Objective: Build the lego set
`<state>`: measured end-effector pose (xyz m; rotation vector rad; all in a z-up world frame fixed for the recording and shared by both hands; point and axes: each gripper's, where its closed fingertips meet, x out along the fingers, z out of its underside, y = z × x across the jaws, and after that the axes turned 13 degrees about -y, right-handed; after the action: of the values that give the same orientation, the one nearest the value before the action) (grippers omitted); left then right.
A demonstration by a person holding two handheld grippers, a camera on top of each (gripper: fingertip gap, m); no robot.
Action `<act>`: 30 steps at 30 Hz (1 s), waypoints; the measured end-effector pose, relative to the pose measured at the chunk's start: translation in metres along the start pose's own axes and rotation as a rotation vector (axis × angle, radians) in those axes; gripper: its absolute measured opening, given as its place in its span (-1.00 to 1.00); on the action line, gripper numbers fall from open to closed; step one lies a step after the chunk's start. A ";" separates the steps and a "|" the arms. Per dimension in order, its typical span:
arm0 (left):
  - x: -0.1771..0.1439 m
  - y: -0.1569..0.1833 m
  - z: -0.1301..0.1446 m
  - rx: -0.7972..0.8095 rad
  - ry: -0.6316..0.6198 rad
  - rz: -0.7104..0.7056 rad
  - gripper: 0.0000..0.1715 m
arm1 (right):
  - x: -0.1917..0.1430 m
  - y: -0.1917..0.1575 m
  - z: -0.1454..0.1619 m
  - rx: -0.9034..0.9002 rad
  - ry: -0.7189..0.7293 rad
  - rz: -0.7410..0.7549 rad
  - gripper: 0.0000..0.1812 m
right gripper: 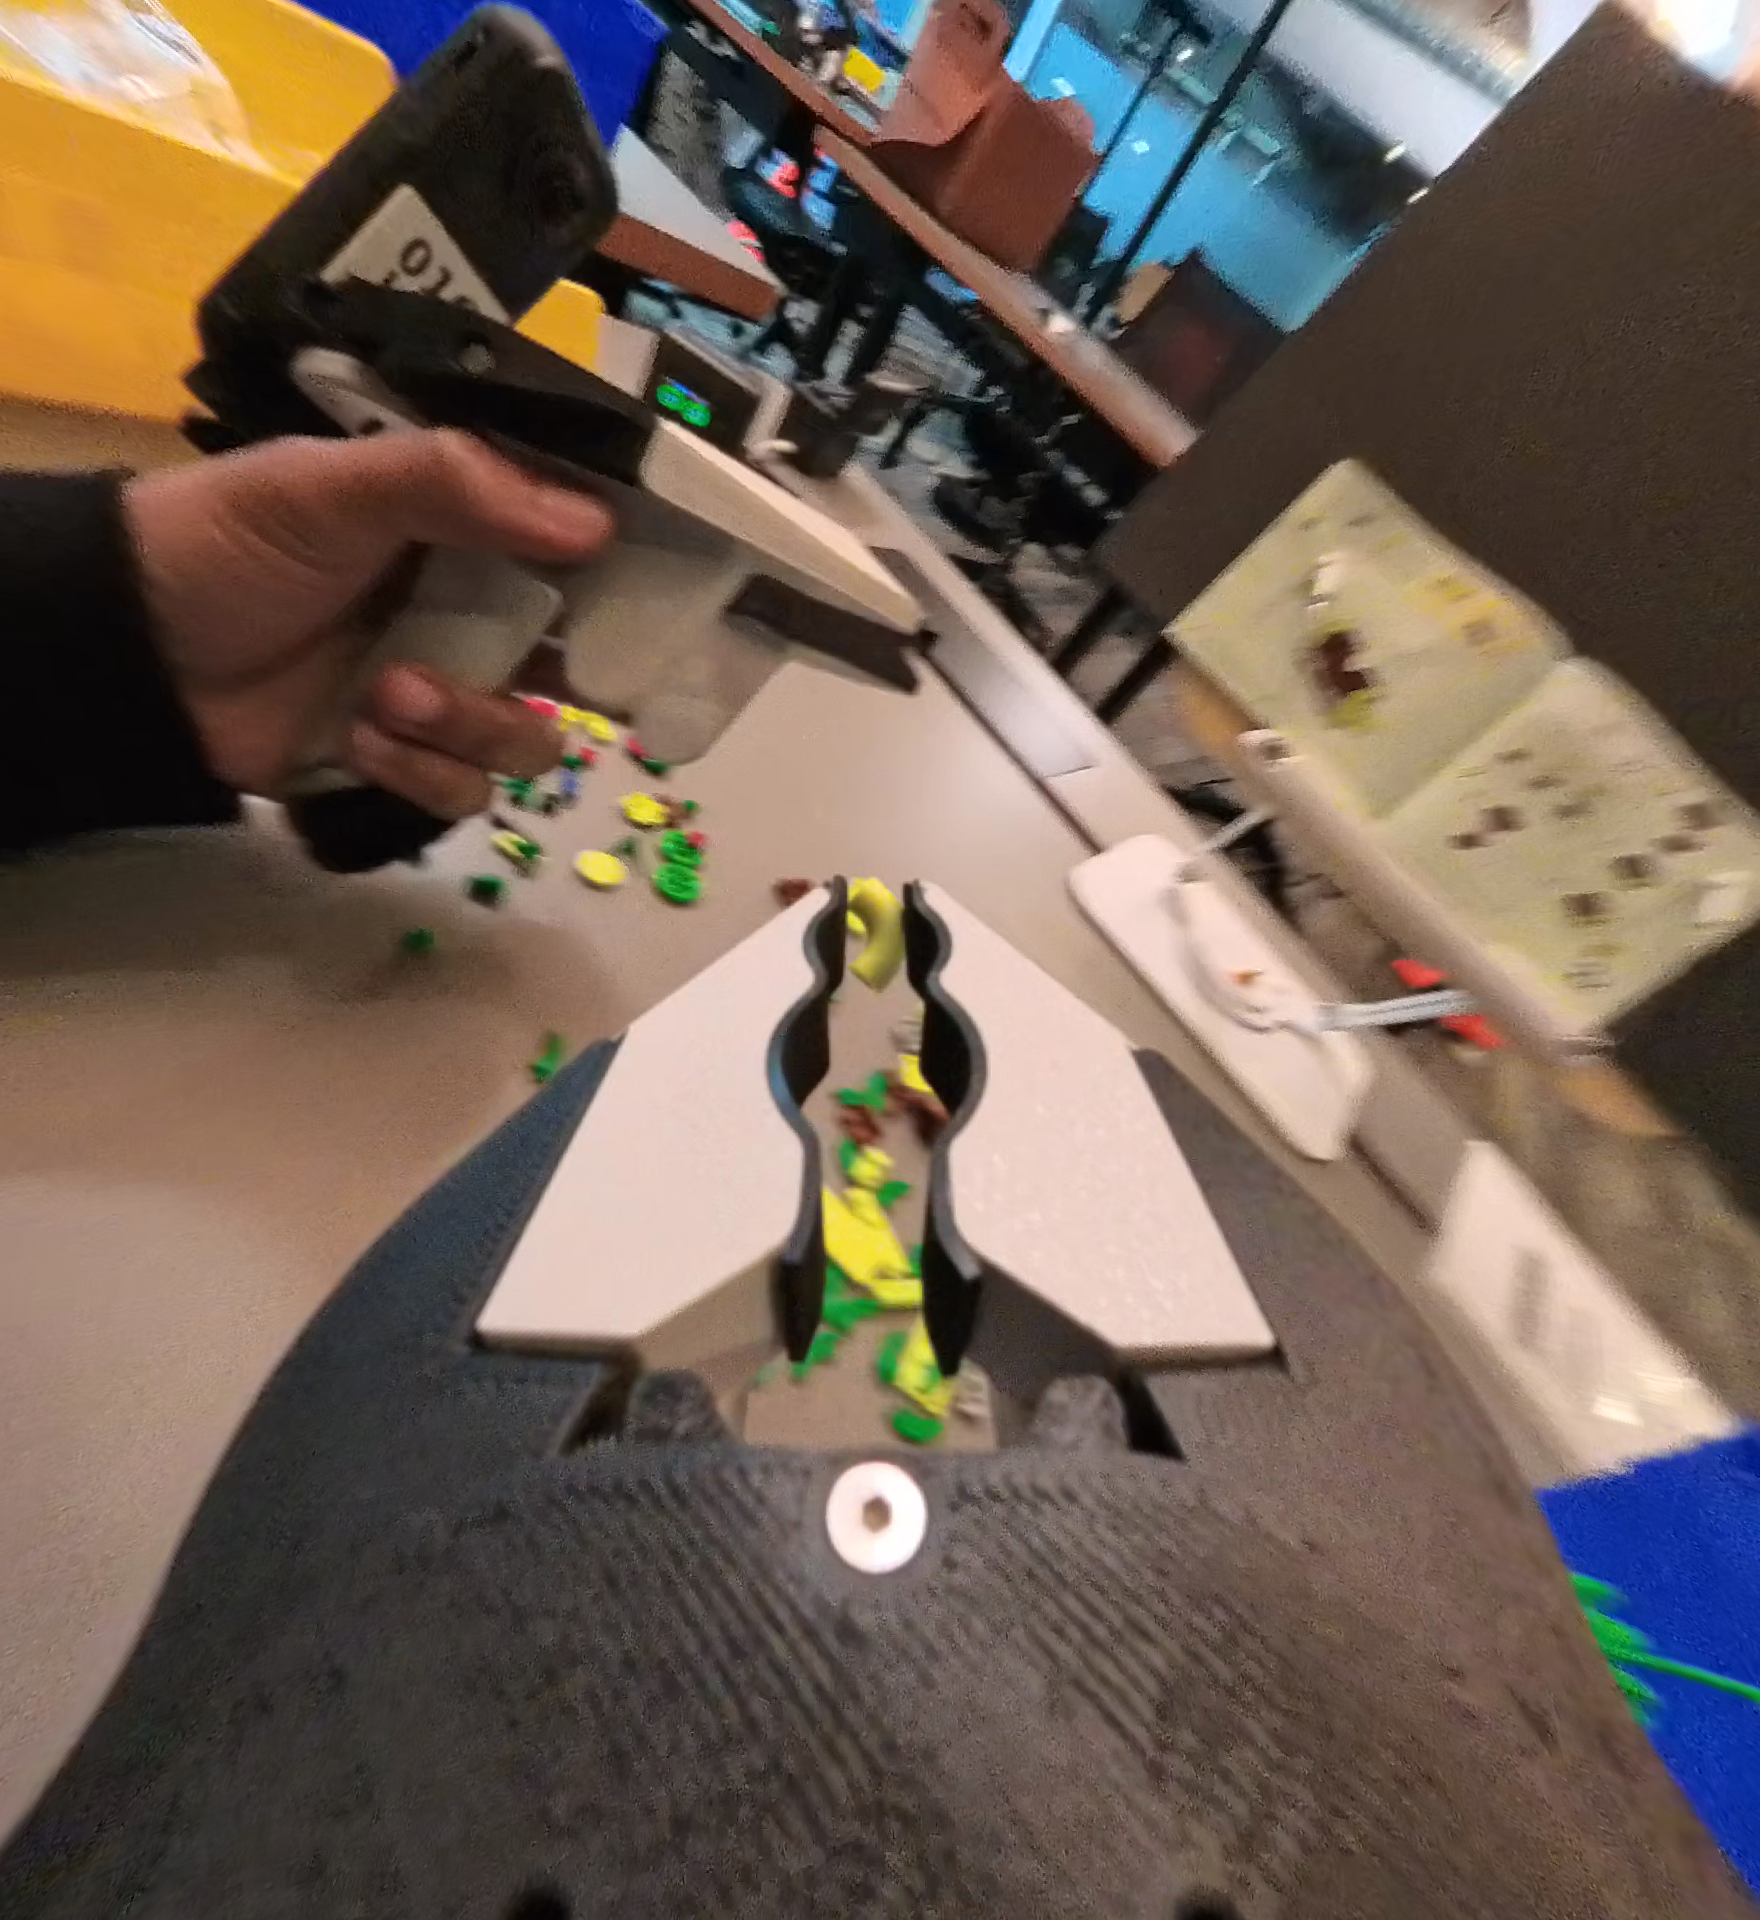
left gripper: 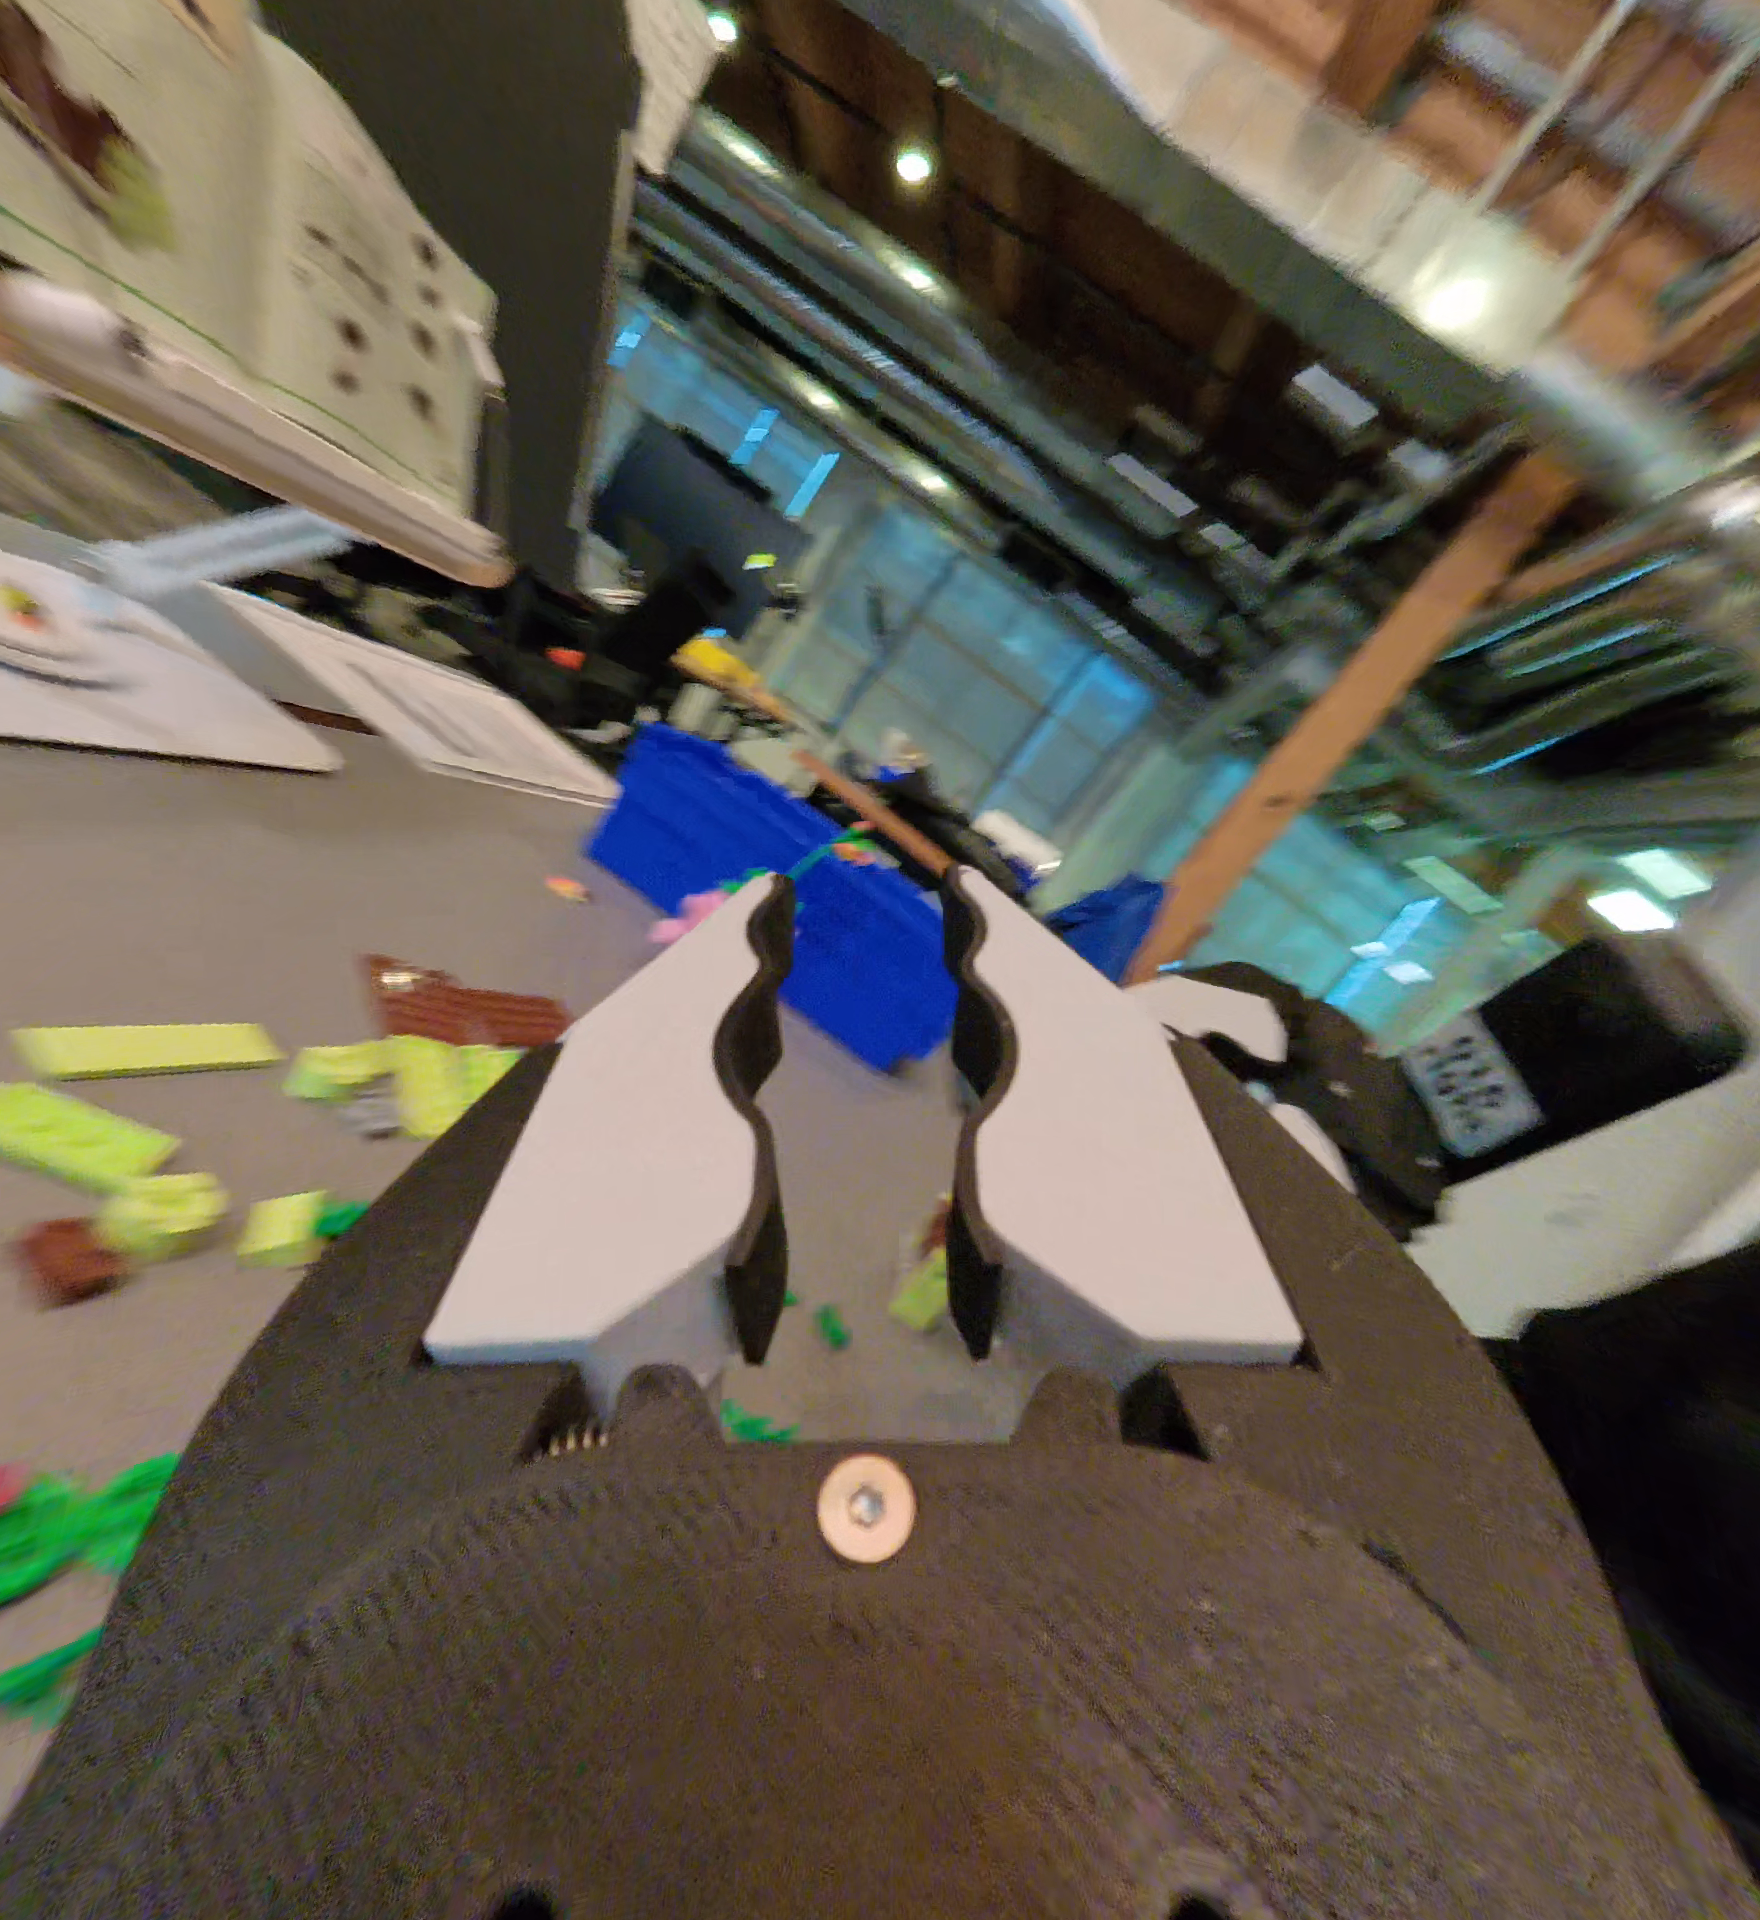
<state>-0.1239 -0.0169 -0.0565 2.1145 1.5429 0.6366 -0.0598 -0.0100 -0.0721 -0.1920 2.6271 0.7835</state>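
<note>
Across the grey surface (left gripper: 180,883) in the left wrist view, blurred lego pieces (left gripper: 107,1122) lie scattered at 9 o'clock, lime plates and brown bits; green ones at 8 o'clock are cut off by the edge. At centre, the left hand-held gripper (left gripper: 863,883) has its fingers apart and empty, tilted up toward the ceiling. A blue box (left gripper: 751,831) sits beyond the tips, partly hidden.

In the right wrist view, a hand (right gripper: 336,613) at 10 o'clock grips the left tool. The right hand-held gripper (right gripper: 874,888) is narrowly parted; whether it pinches the yellow curved piece (right gripper: 878,940) seen between its tips is unclear. A smeared instruction booklet (right gripper: 1478,727) stands at 3 o'clock.
</note>
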 end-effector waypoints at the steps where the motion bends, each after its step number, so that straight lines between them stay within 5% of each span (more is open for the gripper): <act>1: 0.005 0.008 0.001 -0.048 0.010 0.080 -0.67 | -0.007 0.010 0.001 -0.043 -0.008 0.048 -0.91; 5: 0.035 0.042 0.025 -0.133 -0.104 0.302 -0.57 | -0.019 0.020 0.010 -0.153 -0.047 0.116 -0.90; 9: 0.061 0.060 0.059 -0.099 -0.284 0.331 -0.58 | -0.023 0.019 0.013 -0.183 -0.042 0.160 -0.91; 18: 0.067 0.064 0.062 -0.179 -0.273 0.402 -0.90 | -0.023 0.018 0.013 -0.189 -0.025 0.164 -0.89; 25: 0.057 0.051 0.053 -0.159 -0.218 0.356 -0.95 | -0.036 0.023 0.007 0.114 0.108 -0.050 -0.62; 30: 0.047 0.070 0.047 -0.064 -0.193 0.439 -0.95 | -0.046 0.023 0.002 0.431 0.158 -0.359 -0.65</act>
<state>-0.0303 0.0050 -0.0468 2.4024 0.9495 0.5921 -0.0224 0.0117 -0.0437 -0.5993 2.7171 0.0814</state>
